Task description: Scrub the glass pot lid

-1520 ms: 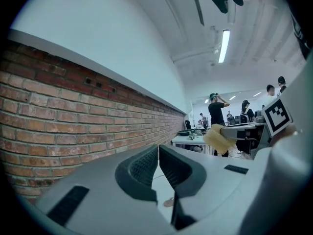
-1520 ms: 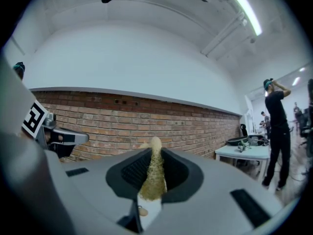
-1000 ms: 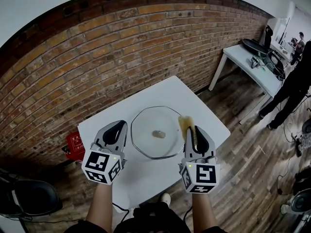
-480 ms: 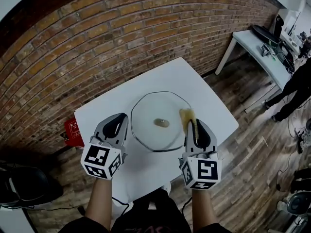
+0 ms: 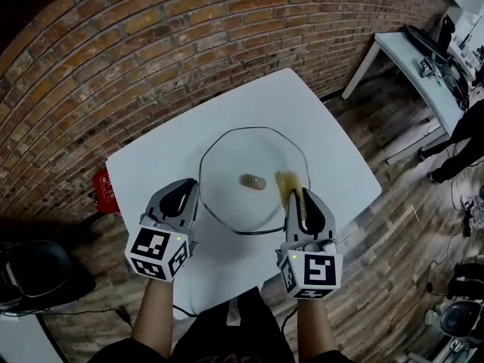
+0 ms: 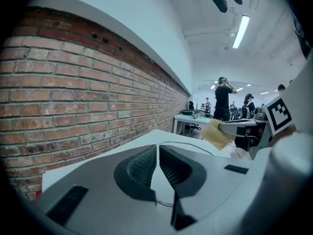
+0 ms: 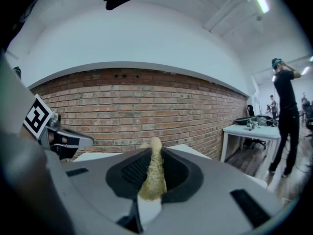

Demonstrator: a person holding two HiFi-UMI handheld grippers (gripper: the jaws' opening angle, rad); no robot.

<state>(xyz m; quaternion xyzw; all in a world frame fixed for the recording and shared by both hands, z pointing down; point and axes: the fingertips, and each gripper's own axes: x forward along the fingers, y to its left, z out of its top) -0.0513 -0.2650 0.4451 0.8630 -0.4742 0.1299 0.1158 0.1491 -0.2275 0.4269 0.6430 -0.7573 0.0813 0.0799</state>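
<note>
The round glass pot lid [image 5: 253,178] lies flat on the white table [image 5: 151,169], its knob [image 5: 250,181] at the centre. My right gripper [image 5: 296,195] is shut on a yellow scrub sponge [image 5: 288,184], whose tip hangs over the lid's right part; the sponge [image 7: 153,173] stands pinched between the pads in the right gripper view. My left gripper [image 5: 187,190] is shut with nothing in it, just left of the lid's rim. In the left gripper view the closed left gripper [image 6: 158,151] faces along the table, and the sponge [image 6: 216,133] shows at the right.
A brick wall [image 5: 151,59] runs behind the table. A red object [image 5: 101,188] sits on the floor at the table's left edge. A second white table [image 5: 423,59] with gear stands at the far right, with a person [image 5: 465,138] beside it. Wood floor [image 5: 393,225] surrounds the table.
The view has tilted further down, so the table and lid sit lower and more central in the picture. Both grippers keep their places beside the lid, the sponge tip now over its right part.
</note>
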